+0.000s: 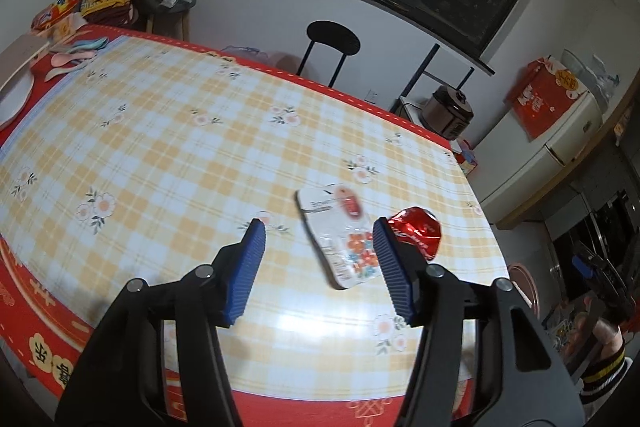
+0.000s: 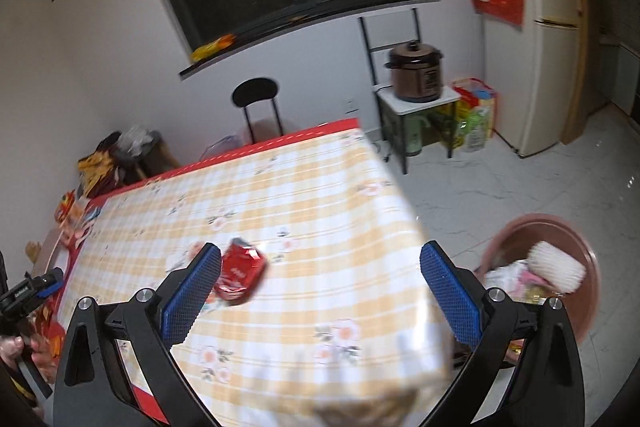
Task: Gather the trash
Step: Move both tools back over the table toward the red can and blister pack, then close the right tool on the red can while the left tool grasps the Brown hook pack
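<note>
two pieces of trash lie on the checked cloth of the counter (image 1: 168, 131), near its right-hand edge: a flat white packet (image 1: 340, 235) printed with flowers, and a crumpled red wrapper (image 1: 420, 231) just beside it on the right. in the left wrist view the left hand-held gripper (image 1: 320, 247) hangs over the counter with its jaws apart and nothing pressed between the blue pads. the white packet sits ahead of it, inside the gap but crowded toward the right pad, and its long axis runs away from the camera with a slight lean to the left, roughly along the fingers. the jaws therefore straddle its short width. the red wrapper lies just outside the right finger, partly hidden behind it. in the right wrist view the right hand-held gripper (image 2: 320, 275) is also wide open and empty; the red wrapper (image 2: 240, 277) shows close to its left pad, and the white packet is hard to make out in the blur there. a pink basin (image 2: 592, 267) holding some rubbish stands on the floor off the counter's right edge. judging by this, the left hand is the nearer to the white packet and needs a small shift to the right to centre it, while the red wrapper lies between the two hands and could be taken by either.
</note>
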